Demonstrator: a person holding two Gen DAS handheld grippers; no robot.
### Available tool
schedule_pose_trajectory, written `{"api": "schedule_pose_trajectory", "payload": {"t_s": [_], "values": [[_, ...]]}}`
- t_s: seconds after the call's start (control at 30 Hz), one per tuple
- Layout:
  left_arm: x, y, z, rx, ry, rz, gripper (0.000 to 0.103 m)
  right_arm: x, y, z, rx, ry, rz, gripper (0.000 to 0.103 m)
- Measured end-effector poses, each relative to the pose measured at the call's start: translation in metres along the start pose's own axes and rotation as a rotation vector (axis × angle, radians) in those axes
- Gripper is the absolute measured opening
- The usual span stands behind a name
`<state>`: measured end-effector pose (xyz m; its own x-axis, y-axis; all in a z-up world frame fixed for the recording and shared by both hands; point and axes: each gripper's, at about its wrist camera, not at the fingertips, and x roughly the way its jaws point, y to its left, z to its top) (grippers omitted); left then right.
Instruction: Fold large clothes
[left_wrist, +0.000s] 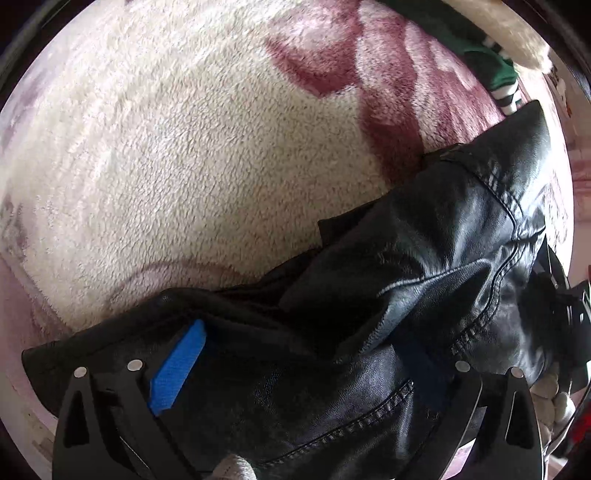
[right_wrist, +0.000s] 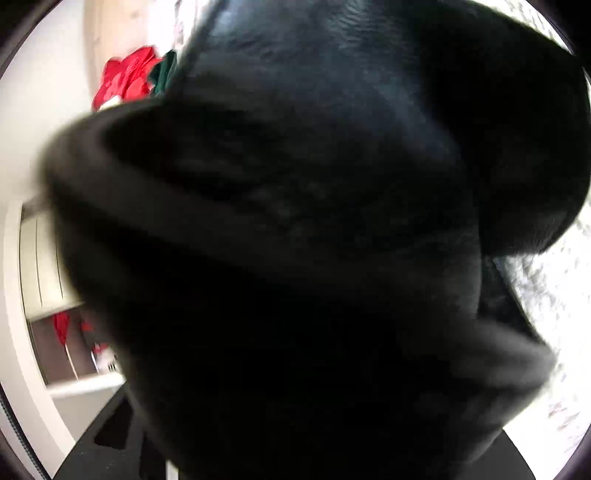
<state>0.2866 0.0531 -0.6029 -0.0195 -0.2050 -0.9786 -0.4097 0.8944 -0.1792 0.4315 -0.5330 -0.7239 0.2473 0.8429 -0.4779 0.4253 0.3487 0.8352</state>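
Note:
A black leather jacket (left_wrist: 424, 266) lies bunched on a fluffy cream and maroon blanket (left_wrist: 184, 155). In the left wrist view it drapes over my left gripper (left_wrist: 295, 354). The blue left pad (left_wrist: 177, 369) shows beside the leather, and the right finger (left_wrist: 476, 402) is partly covered. The leather fills the space between the widely spread fingers. In the right wrist view the same jacket (right_wrist: 314, 221) fills almost the whole frame, blurred and very close. It hides the right gripper's fingers.
A green and striped garment (left_wrist: 495, 70) lies at the blanket's far right. In the right wrist view a red garment (right_wrist: 125, 81) and a green one (right_wrist: 164, 72) sit at the upper left, with white furniture (right_wrist: 40, 258) at the left.

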Motion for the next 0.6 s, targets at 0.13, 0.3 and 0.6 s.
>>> {"api": "schedule_pose_trajectory", "payload": {"t_s": [0.13, 0.3, 0.6], "values": [[0.002, 0.001, 0.004, 0.000, 0.001, 0.005, 0.103, -0.021, 0.037, -0.028, -0.089, -0.014, 0.006, 0.023], [0.005, 0.006, 0.009, -0.010, -0.004, -0.012, 0.103, -0.022, 0.105, -0.086, -0.298, 0.060, -0.017, 0.023], [-0.086, 0.116, -0.046, -0.150, -0.124, -0.045, 0.103, 0.020, 0.203, -0.220, -0.778, 0.177, -0.235, 0.023]]}}
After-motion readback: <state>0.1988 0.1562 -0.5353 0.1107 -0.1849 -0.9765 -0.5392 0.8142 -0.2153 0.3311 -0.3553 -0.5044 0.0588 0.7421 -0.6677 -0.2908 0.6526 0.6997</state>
